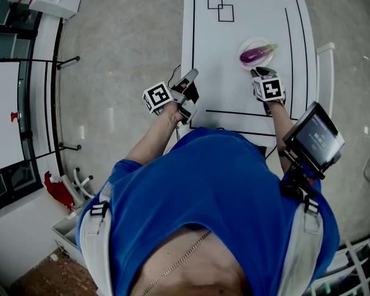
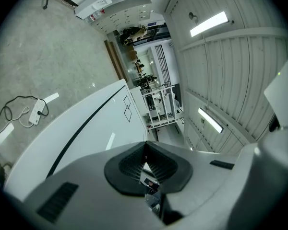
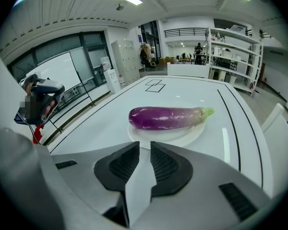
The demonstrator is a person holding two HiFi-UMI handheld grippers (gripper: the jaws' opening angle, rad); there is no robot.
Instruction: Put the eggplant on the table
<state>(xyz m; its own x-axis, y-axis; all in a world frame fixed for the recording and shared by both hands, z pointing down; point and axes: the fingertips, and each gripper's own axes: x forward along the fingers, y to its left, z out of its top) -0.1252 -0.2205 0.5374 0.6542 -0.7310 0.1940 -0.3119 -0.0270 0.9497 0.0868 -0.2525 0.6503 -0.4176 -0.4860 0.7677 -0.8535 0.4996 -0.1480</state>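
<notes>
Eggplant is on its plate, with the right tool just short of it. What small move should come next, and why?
Probably widen the right tool's jaws and ease it forward around the eggplant. It lies untouched on the white plate directly ahead of that tool, whose jaws stand only narrowly apart, narrower than the eggplant looks.

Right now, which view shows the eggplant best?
Right gripper view: the eggplant fills mid-frame, whole length visible, lying on its plate, green stem to the right. Head view shows it small, from above, on the same plate. Left gripper view doesn't show it.
</notes>
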